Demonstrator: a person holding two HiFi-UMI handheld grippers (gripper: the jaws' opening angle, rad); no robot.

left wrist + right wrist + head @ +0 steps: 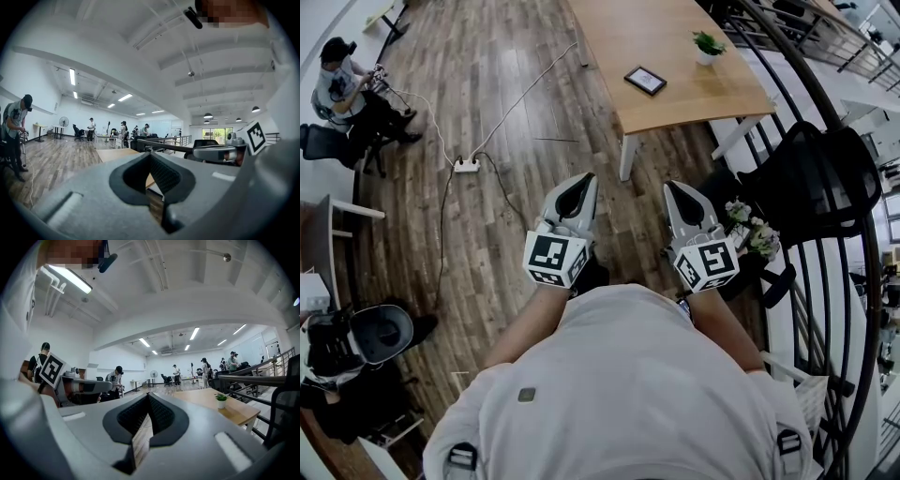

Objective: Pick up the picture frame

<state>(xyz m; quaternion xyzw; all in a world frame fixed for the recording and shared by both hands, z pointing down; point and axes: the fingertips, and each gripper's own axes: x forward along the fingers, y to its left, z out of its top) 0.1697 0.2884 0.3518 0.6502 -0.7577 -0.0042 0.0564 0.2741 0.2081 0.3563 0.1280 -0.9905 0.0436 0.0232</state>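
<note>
Both claws are pinched fully shut with nothing in them: left gripper [579, 187] and right gripper [680, 192], held level side by side. The picture frame [646, 80] sits on the wooden table [609, 37], well ahead of both, with a potted plant [707, 45] near it. It's between the 2 lines of reach but a bit closer to the right one, imo. Its long side runs roughly crosswise, so whichever goes will need its jaws opened first.

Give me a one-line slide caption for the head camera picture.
Left gripper and right gripper, both shut and empty, short of the table holding the picture frame and a potted plant.
</note>
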